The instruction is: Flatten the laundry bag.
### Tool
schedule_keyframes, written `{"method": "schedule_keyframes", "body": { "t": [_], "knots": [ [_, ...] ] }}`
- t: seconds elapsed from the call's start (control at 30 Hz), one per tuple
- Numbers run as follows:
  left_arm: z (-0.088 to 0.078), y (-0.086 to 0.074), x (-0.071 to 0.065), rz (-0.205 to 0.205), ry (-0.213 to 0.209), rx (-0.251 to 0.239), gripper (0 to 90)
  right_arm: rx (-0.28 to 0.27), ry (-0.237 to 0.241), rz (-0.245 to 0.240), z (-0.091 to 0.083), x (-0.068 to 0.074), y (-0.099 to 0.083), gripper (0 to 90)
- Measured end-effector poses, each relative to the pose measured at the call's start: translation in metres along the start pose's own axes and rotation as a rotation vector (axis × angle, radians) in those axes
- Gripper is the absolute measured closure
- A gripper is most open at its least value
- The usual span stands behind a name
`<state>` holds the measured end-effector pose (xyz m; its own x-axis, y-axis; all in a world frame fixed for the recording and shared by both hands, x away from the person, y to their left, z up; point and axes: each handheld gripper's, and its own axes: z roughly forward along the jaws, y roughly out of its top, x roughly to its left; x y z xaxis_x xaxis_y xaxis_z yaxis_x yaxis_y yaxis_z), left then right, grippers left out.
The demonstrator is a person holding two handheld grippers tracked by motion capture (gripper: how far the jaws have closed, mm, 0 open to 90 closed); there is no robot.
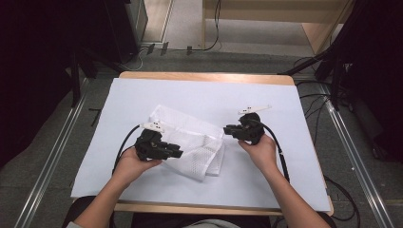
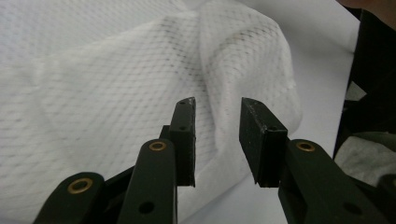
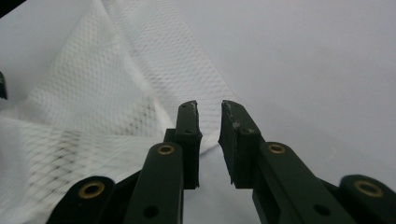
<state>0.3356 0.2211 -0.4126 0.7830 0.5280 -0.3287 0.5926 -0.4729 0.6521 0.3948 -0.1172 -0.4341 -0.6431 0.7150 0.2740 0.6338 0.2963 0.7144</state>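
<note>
From the high view, a white mesh cloth [image 1: 190, 142] lies folded on a white sheet [image 1: 285, 171] that covers the table. The left gripper [image 1: 177, 153] sits over the near left part of the cloth and points toward the right gripper [image 1: 228, 129]. The right gripper is just beside the cloth's right edge and points back at it. A hand holds each one. From up here the jaws are small and dark, so it is hard to say if they touch the cloth.

In the left gripper view, the two black jaws stand partly apart, with a clear gap. Nothing is pinched in the gap. The cloth [image 2: 116, 93] lies right ahead of the tips and under them, bunched into a soft fold.

In the right gripper view, the jaws stand a little apart, a narrow gap. Nothing is pinched there. The cloth [image 3: 84, 107] lies ahead and to the left of the tips, and its edge runs just under them. Bare sheet [image 3: 317, 70] is to the right.
</note>
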Motion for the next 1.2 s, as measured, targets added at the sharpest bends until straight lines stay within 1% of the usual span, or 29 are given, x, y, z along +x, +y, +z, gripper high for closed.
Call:
{"method": "schedule_keyframes", "body": {
  "t": [0.03,0.07,0.1,0.17,0.2,0.23,0.27,0.3,0.33,0.37,0.43,0.47,0.5,0.53,0.57,0.6,0.67,0.7,0.73,0.77,0.8,0.83,0.87,0.9,0.93,0.97,1.03,1.13,1.2],
  "knots": [
    [-0.004,-0.001,0.004,-0.011,0.012,-0.018,67.0,0.006,-0.005,-0.005,0.004,-0.002,0.001,78.7],
    [-0.004,-0.001,0.004,-0.011,0.012,-0.018,66.5,0.010,-0.008,-0.006,0.007,-0.003,0.001,78.7],
    [-0.008,0.000,0.007,-0.017,0.032,-0.026,66.4,0.015,-0.014,-0.005,0.011,-0.004,0.001,78.6],
    [-0.010,0.000,0.008,-0.016,0.042,-0.030,66.0,0.021,-0.024,-0.007,0.015,-0.005,0.002,78.2],
    [-0.012,0.001,0.010,-0.018,0.059,-0.036,65.6,0.027,-0.032,-0.016,0.023,-0.008,0.002,76.8],
    [-0.013,0.002,0.011,-0.020,0.063,-0.041,65.6,0.027,-0.032,-0.016,0.023,-0.008,0.002,76.8],
    [-0.014,0.002,0.013,-0.022,0.089,-0.042,65.3,0.038,-0.036,-0.012,0.029,-0.010,0.003,74.2],
    [-0.014,0.002,0.013,-0.022,0.089,-0.042,65.0,0.038,-0.036,-0.012,0.029,-0.010,0.003,74.2],
    [-0.015,0.002,0.015,-0.024,0.096,-0.039,64.8,0.052,-0.048,-0.018,0.035,-0.012,0.003,74.0],
    [-0.016,0.002,0.017,-0.023,0.096,-0.043,64.8,0.052,-0.048,-0.018,0.035,-0.012,0.003,74.0],
    [-0.018,0.001,0.020,-0.032,0.107,-0.050,64.2,0.075,-0.053,-0.022,0.041,-0.013,0.003,73.5],
    [-0.020,0.001,0.023,-0.038,0.122,-0.052,64.0,0.080,-0.058,-0.021,0.042,-0.012,0.002,73.0],
    [-0.020,0.001,0.023,-0.038,0.122,-0.052,63.9,0.085,-0.064,-0.027,0.043,-0.012,0.002,72.4],
    [-0.021,0.001,0.027,-0.048,0.135,-0.050,63.7,0.088,-0.065,-0.032,0.044,-0.013,0.002,71.3],
    [-0.021,0.001,0.027,-0.048,0.135,-0.050,63.5,0.088,-0.065,-0.032,0.044,-0.013,0.002,71.3],
    [-0.022,0.000,0.030,-0.054,0.145,-0.051,63.4,0.085,-0.083,-0.042,0.047,-0.013,0.002,70.8],
    [-0.023,-0.001,0.034,-0.068,0.151,-0.054,62.8,0.088,-0.080,-0.042,0.050,-0.014,0.002,70.8],
    [-0.024,-0.001,0.035,-0.072,0.156,-0.057,62.5,0.084,-0.083,-0.039,0.051,-0.013,0.001,70.8],
    [-0.024,-0.001,0.035,-0.074,0.159,-0.056,62.3,0.084,-0.086,-0.054,0.051,-0.012,0.001,71.8],
    [-0.025,-0.002,0.036,-0.078,0.159,-0.059,62.1,0.088,-0.092,-0.060,0.051,-0.011,0.001,74.1],
    [-0.025,-0.002,0.036,-0.082,0.163,-0.060,62.0,0.087,-0.105,-0.080,0.051,-0.010,0.001,76.9],
    [-0.025,-0.002,0.036,-0.082,0.163,-0.060,61.8,0.094,-0.111,-0.084,0.051,-0.009,0.000,79.4],
    [-0.025,-0.002,0.037,-0.083,0.164,-0.057,61.6,0.096,-0.110,-0.082,0.051,-0.008,0.000,83.5],
    [-0.025,-0.002,0.037,-0.084,0.164,-0.052,61.6,0.096,-0.110,-0.082,0.051,-0.008,0.000,83.5],
    [-0.025,-0.002,0.037,-0.082,0.166,-0.056,61.4,0.102,-0.100,-0.078,0.051,-0.007,0.000,88.5],
    [-0.025,-0.003,0.037,-0.083,0.166,-0.056,61.3,0.110,-0.091,-0.070,0.051,-0.006,0.000,89.3],
    [-0.026,-0.003,0.037,-0.080,0.170,-0.051,61.1,0.122,-0.092,-0.059,0.048,-0.008,0.002,90.0],
    [-0.026,-0.003,0.038,-0.086,0.165,-0.056,61.0,0.107,-0.117,-0.053,0.043,-0.014,0.004,90.0],
    [-0.026,-0.003,0.038,-0.083,0.168,-0.055,60.7,0.092,-0.130,-0.036,0.036,-0.020,0.006,90.0]
  ]
}}
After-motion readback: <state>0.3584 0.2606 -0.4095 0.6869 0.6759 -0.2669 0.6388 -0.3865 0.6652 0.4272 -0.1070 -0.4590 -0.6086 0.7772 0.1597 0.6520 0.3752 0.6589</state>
